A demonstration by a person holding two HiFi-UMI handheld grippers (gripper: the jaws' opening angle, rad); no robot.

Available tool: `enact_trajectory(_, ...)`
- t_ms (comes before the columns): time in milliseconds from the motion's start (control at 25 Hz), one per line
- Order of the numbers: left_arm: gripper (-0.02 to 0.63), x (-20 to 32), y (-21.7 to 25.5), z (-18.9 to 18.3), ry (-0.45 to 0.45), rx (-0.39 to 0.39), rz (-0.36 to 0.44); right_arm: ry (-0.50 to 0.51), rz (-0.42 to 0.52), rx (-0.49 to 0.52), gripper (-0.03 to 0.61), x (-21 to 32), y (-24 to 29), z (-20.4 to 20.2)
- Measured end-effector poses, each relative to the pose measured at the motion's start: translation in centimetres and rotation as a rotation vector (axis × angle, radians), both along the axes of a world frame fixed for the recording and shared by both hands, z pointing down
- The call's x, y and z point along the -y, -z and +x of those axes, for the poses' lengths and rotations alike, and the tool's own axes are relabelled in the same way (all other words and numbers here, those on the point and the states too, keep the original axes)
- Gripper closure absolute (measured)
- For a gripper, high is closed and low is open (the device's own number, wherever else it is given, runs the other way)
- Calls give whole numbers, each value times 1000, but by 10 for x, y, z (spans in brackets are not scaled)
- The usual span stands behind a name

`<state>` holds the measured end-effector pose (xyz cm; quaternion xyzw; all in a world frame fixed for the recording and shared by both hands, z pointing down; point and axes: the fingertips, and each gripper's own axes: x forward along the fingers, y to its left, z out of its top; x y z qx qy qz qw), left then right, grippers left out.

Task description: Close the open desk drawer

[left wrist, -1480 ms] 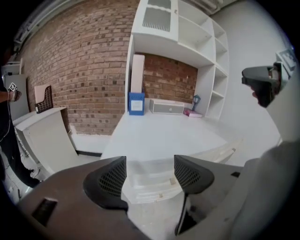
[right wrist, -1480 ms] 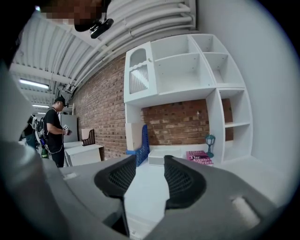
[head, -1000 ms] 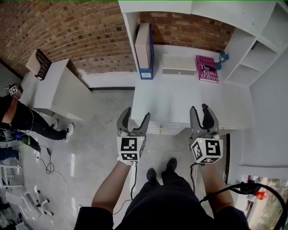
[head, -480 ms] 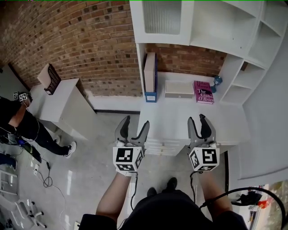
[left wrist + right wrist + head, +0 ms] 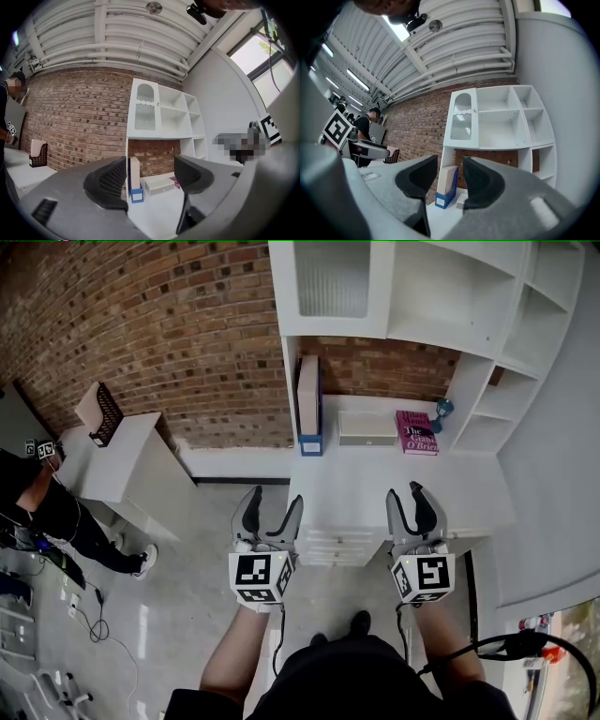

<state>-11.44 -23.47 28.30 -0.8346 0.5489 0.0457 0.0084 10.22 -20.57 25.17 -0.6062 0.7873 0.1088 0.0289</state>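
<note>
White, smooth, boxy drawer (image 5: 323, 547), long side left-to-right, front toward feet. Left gripper (image 5: 275, 498) wide, empty. Right gripper (image 5: 407, 493) closing, empty.

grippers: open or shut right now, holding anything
Left gripper: open, empty.
Right gripper: open, jaws closing, nothing between them.

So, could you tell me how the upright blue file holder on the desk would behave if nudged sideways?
The blue file holder stands tall and narrow, so it would probably tip rather than slide. It looks packed full, so it is likely rather heavy and stiff.
</note>
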Motion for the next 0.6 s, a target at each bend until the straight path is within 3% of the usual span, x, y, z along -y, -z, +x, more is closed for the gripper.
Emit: enact_trajectory(600,301,-8,-7,-20,-9,-16,-16,-13,-17,-17,407,-13,-4,-21)
